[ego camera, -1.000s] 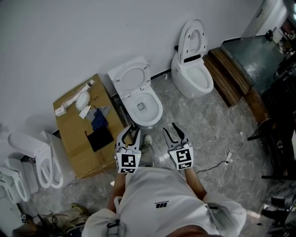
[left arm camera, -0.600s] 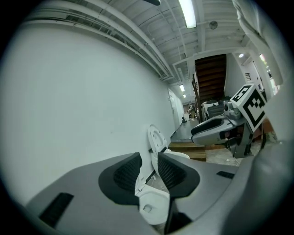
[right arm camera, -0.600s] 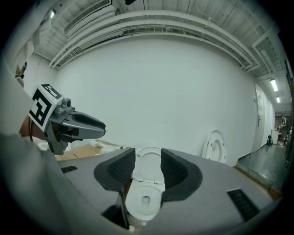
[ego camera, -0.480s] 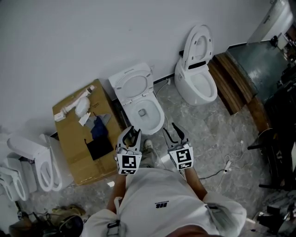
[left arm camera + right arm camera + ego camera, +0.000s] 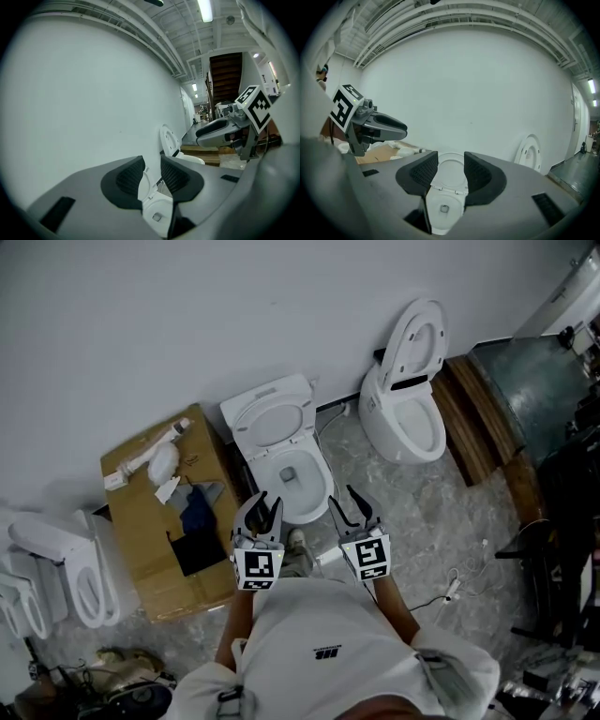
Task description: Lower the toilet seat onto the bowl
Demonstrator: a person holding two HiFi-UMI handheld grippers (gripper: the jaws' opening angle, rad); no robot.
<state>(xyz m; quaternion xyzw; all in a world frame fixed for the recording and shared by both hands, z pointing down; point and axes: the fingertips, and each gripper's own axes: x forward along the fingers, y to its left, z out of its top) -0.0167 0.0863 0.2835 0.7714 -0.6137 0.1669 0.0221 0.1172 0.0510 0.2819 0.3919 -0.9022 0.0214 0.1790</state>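
A white toilet [image 5: 298, 482] stands against the wall straight ahead, its seat and lid [image 5: 274, 415] raised upright behind the bowl. My left gripper [image 5: 263, 502] hovers just short of the bowl's front rim, its jaws almost together with nothing between them. My right gripper [image 5: 343, 500] hangs level beside it, near the bowl's right front, its jaws a little apart and empty. In the right gripper view the raised seat [image 5: 451, 169] and bowl [image 5: 442, 209] show between the pads. The left gripper view shows the bowl [image 5: 157, 214] low between its pads.
A second white toilet [image 5: 409, 390] with raised lid stands to the right. A cardboard box [image 5: 150, 521] with loose items sits left of the bowl. Spare toilet seats [image 5: 66, 563] lie far left. A wooden step [image 5: 473, 418] and a cable [image 5: 450, 589] are at the right.
Both grippers and the person have moved forward together towards the middle toilet; the bowl now lies right in front of the fingertips. The jaws look the same.
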